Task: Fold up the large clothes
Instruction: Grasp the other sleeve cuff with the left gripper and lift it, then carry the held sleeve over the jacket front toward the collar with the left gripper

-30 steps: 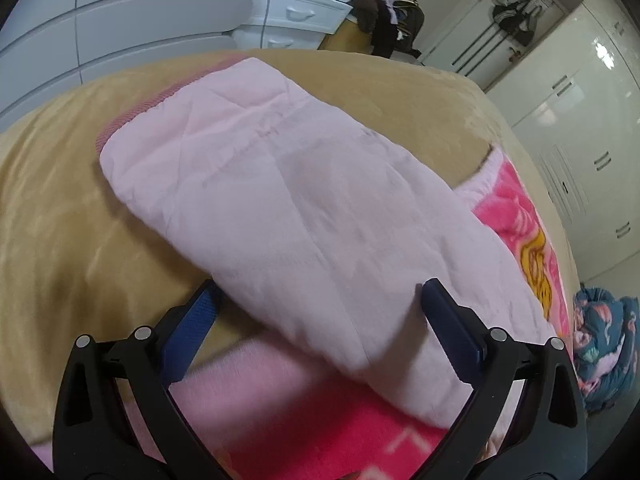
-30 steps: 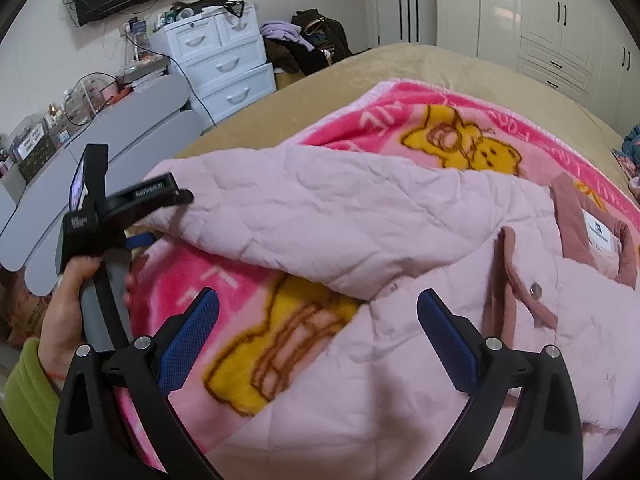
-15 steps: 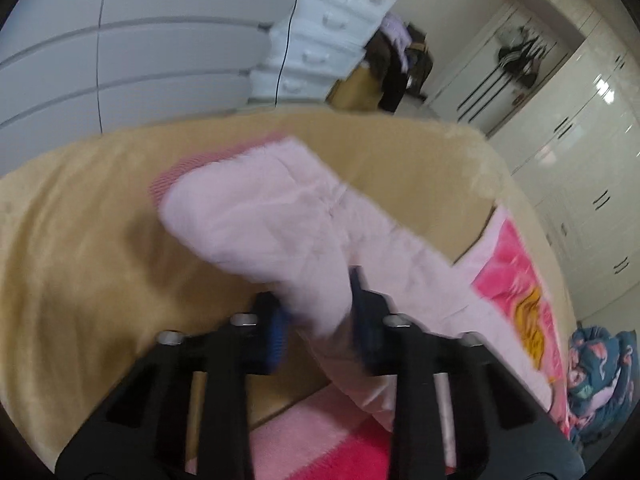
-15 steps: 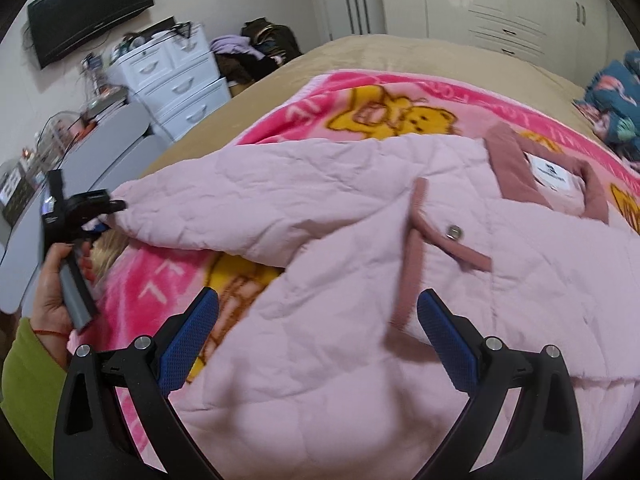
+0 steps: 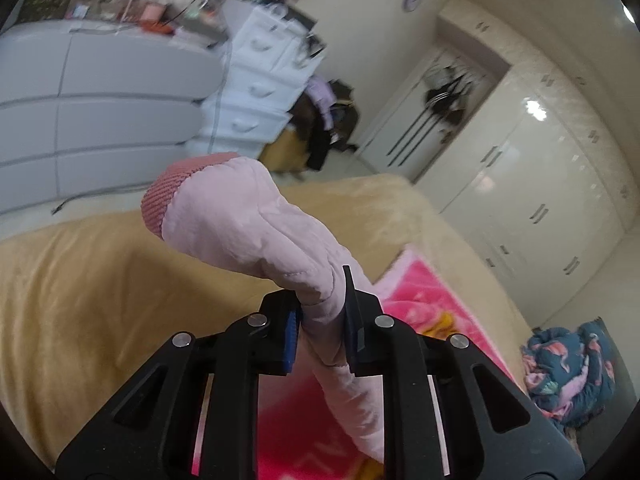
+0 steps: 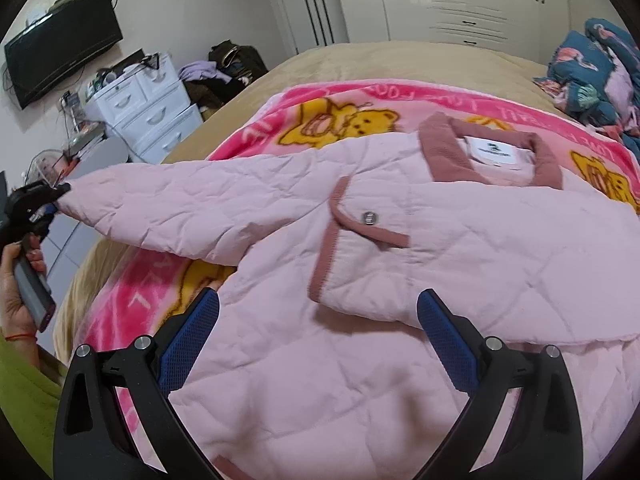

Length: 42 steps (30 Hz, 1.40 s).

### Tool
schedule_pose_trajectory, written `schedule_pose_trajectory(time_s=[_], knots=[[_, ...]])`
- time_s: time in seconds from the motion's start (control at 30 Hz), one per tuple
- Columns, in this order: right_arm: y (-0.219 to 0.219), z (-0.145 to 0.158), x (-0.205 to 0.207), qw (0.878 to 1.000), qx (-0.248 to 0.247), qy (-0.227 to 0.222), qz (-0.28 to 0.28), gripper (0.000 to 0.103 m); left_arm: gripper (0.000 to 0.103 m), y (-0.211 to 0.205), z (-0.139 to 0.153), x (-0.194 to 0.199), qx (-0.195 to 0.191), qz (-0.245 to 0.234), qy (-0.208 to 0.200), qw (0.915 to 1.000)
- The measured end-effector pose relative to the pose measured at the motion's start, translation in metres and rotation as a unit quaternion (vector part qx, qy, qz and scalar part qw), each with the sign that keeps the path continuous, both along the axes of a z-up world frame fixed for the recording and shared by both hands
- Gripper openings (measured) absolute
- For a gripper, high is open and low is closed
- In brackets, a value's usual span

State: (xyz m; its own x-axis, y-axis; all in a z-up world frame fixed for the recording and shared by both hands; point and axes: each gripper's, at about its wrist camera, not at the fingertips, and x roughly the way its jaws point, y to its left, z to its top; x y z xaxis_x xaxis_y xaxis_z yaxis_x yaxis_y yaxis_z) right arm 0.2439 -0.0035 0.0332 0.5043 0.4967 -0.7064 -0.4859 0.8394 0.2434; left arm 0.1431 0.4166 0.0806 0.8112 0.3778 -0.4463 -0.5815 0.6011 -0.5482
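A pale pink quilted jacket with dusty-rose ribbed trim lies spread on a pink cartoon-bear blanket on the bed. My left gripper is shut on the jacket's sleeve near its ribbed cuff and holds it lifted off the bed. In the right wrist view that left gripper shows at the far left, in a hand, with the sleeve stretched out from the body. My right gripper hovers open above the jacket's front, nothing between its fingers.
The bed's tan cover spreads around the blanket. A white drawer unit and a pile of dark clothes stand beyond the bed. A teal flowered bundle lies at the far right. White wardrobes line the back wall.
My left gripper went from wide open around the sleeve to shut on it, then rose, lifting the sleeve off the bed. My right gripper slid across over the jacket's front, staying open.
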Motion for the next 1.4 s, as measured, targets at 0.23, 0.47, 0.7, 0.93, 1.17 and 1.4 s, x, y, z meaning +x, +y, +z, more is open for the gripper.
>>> schedule_pose_trajectory(time_s=[0.23,0.47,0.7,0.93,1.17,1.4], knots=[[-0.037,0.01,-0.007,0.999,0.013,-0.01,-0.029,0.099,0.01,-0.043,0.033,0.005,0.035,-0.04,-0.044,0.9976],[-0.076,0.016,-0.012,0.997,0.025,-0.016,-0.067,0.099,0.01,-0.088,0.058,0.016,0.06,-0.095,-0.082,0.9903],[-0.101,0.014,-0.019,0.995,0.032,-0.015,-0.098,0.099,0.01,-0.134,0.075,0.027,0.075,-0.158,-0.108,0.9787],[-0.126,0.011,-0.024,0.992,0.039,-0.011,-0.119,0.099,0.01,-0.172,0.08,0.039,0.088,-0.21,-0.107,0.9679],[-0.158,0.016,-0.028,0.988,0.063,-0.005,-0.14,0.099,0.01,-0.214,0.09,0.056,0.103,-0.248,-0.096,0.9585],[-0.192,0.022,-0.037,0.984,0.081,-0.002,-0.157,0.099,0.01,-0.261,0.099,0.068,0.12,-0.271,-0.079,0.9519]])
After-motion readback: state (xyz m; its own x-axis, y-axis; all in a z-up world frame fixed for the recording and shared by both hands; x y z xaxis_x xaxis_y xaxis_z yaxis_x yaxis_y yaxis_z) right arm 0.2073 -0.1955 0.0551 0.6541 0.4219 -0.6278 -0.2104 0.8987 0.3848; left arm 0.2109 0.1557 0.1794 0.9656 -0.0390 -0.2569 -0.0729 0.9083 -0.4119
